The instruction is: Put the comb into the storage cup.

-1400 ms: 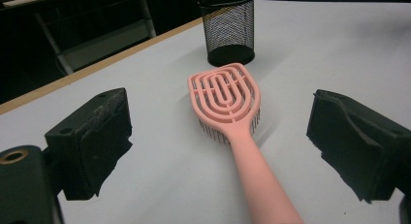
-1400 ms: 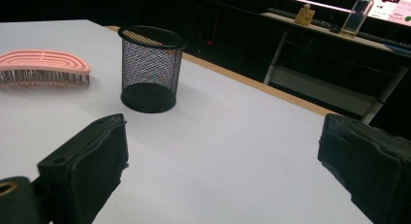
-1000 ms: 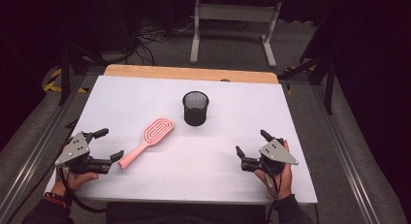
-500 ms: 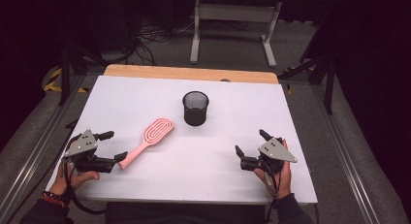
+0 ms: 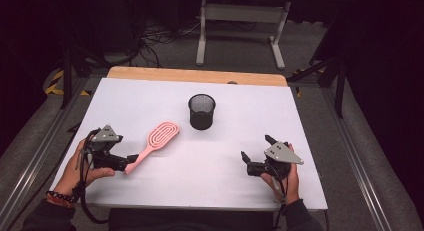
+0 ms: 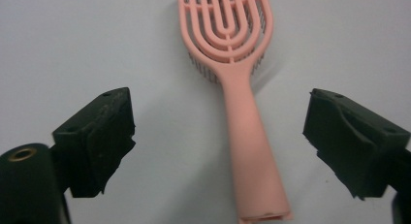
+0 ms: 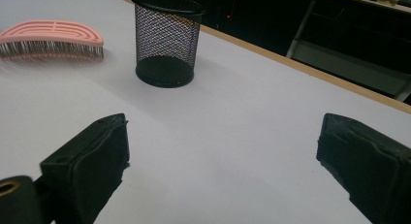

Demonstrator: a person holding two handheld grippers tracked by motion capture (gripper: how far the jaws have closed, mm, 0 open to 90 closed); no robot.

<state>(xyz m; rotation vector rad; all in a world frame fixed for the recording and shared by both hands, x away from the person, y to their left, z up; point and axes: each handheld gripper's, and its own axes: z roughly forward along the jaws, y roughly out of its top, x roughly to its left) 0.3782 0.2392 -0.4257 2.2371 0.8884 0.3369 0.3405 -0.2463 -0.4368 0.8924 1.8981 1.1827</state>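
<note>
moved: left gripper [image 5: 131,159] has swung in behind the pink hairbrush [image 5: 152,146] since the earlier frame, now lined up with the handle end; brush, cup and right gripper [image 5: 256,153] sit where they were.
left fingers: spread wide, after closing in a touch; handle lies between them, pads clear of it on both sides.
right fingers: spread, nothing between them, hovering low over the white table [image 5: 235,116].
hairbrush: flat on the table, bristles down, head angled toward the black mesh cup [image 5: 201,111], near but apart from it.
cup: upright, mid-table.
</note>
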